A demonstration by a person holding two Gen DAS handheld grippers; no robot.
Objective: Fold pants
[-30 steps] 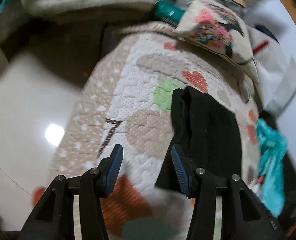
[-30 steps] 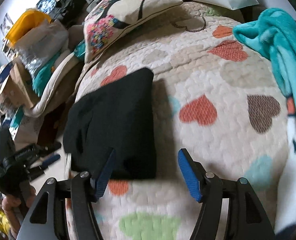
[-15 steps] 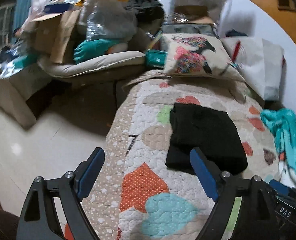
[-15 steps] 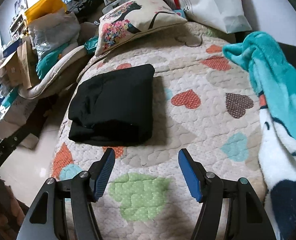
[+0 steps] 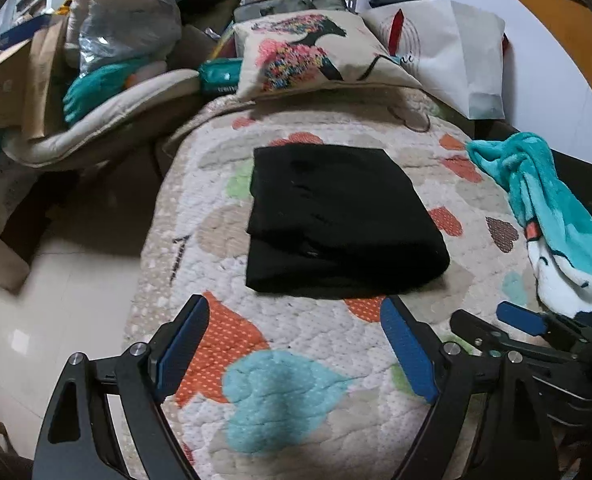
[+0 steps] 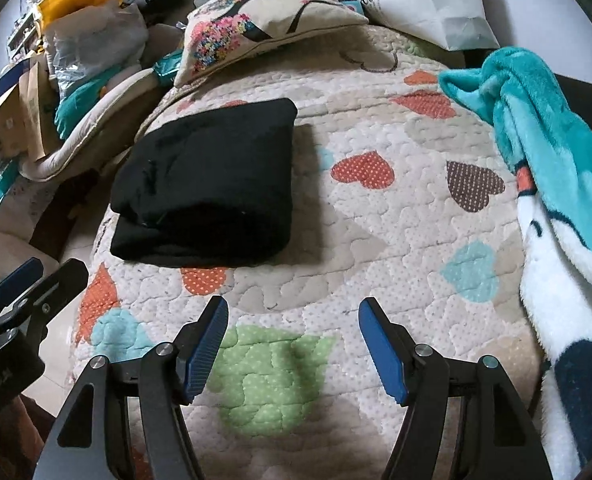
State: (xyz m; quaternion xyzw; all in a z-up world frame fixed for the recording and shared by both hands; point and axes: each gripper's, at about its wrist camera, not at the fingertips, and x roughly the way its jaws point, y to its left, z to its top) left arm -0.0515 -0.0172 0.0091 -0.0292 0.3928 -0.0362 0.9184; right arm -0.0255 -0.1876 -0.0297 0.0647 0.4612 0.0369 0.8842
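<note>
The black pants (image 5: 336, 220) lie folded into a compact rectangle on the heart-patterned quilt (image 5: 296, 360); they also show in the right wrist view (image 6: 212, 184). My left gripper (image 5: 294, 344) is open and empty, held back from the near edge of the pants. My right gripper (image 6: 294, 344) is open and empty, over the quilt to the right of and nearer than the pants. The right gripper shows at the right edge of the left wrist view (image 5: 512, 328), and the left gripper shows at the left edge of the right wrist view (image 6: 36, 280).
A printed cushion (image 5: 308, 56) and a white paper bag (image 5: 456, 48) sit at the quilt's far end. A teal and white blanket (image 6: 556, 160) lies along the right side. Boxes, bags and a beige cushion (image 5: 96, 112) crowd the left beyond the tiled floor (image 5: 56, 300).
Both grippers have pulled back and up from the folded pants. My left gripper has opened wider. The pants stay folded on the quilt.
</note>
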